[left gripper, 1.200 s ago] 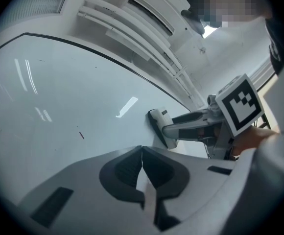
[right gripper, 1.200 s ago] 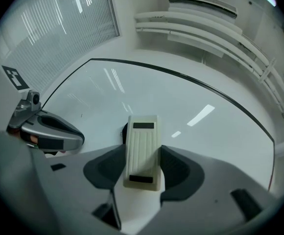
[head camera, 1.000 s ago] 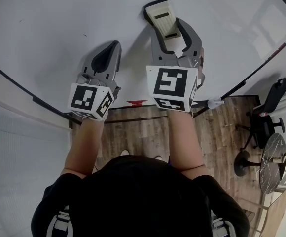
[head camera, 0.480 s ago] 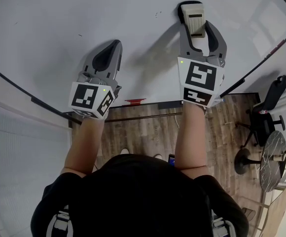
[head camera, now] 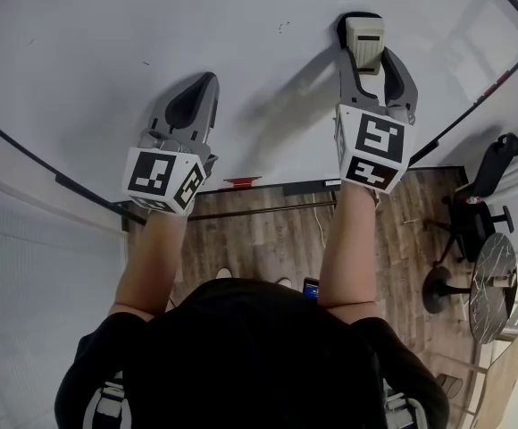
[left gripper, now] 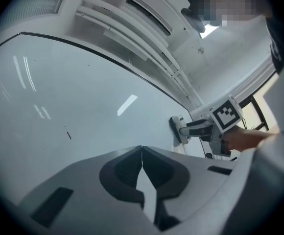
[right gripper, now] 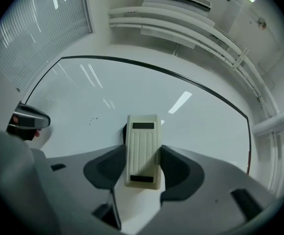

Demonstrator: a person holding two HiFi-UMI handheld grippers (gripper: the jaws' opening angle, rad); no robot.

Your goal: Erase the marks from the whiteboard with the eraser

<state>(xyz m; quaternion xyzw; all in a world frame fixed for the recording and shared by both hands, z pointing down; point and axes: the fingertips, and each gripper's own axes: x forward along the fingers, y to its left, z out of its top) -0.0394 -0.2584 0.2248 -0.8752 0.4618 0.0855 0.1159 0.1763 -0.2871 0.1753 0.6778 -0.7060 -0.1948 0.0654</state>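
A cream, ribbed eraser (head camera: pixel 365 37) (right gripper: pixel 143 148) lies flat against the whiteboard (head camera: pixel 107 34), and my right gripper (head camera: pixel 370 54) (right gripper: pixel 143 166) is shut on it. From the left gripper view the eraser (left gripper: pixel 175 130) shows pressed to the board (left gripper: pixel 59 97). My left gripper (head camera: pixel 202 86) (left gripper: pixel 142 153) is shut and empty, its tips near the board on the left. Small dark marks (head camera: pixel 282 27) (right gripper: pixel 92 120) remain left of the eraser; a short red mark (left gripper: pixel 68 135) shows in the left gripper view.
The board's black frame (head camera: pixel 27 155) and its tray with a red marker (head camera: pixel 243 183) run below my grippers. An office chair (head camera: pixel 487 195) and a round table (head camera: pixel 493 293) stand on the wooden floor at the right. Window blinds (right gripper: pixel 39 28) are on the left.
My right gripper has carried the eraser to the right and upward across the board. The left gripper has stayed where it was.
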